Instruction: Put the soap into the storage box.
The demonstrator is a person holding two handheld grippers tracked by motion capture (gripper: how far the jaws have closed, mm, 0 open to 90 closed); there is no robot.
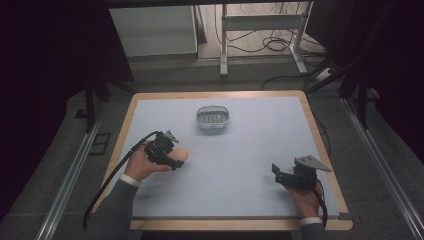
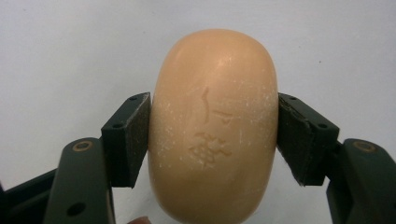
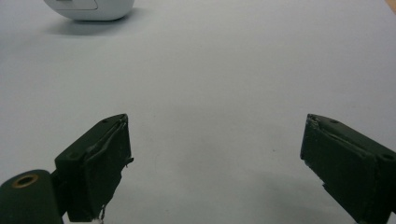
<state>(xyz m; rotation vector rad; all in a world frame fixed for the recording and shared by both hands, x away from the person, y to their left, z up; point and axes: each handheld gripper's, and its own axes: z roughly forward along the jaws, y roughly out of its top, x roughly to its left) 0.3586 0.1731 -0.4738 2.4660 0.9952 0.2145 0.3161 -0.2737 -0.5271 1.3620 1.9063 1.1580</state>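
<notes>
An oval tan bar of soap (image 2: 215, 126) with stamped characters sits between the black pads of my left gripper (image 2: 214, 135), which is shut on its two long sides. From above, that soap (image 1: 181, 155) and left gripper (image 1: 176, 159) are at the left of the pale blue mat (image 1: 240, 165), low over it. A white oval soap dish (image 1: 212, 118) with a ribbed inside stands at the mat's far middle, and its edge (image 3: 91, 10) shows at the top left of the right gripper view. My right gripper (image 3: 217, 163) stands open over bare mat at the near right (image 1: 277, 172).
A wooden table rim (image 1: 320, 135) frames the mat. Beyond the table are a white metal frame (image 1: 260, 25), a pale cabinet (image 1: 152, 30) and loose cables (image 1: 275, 45) on the floor. Dark stands flank both sides.
</notes>
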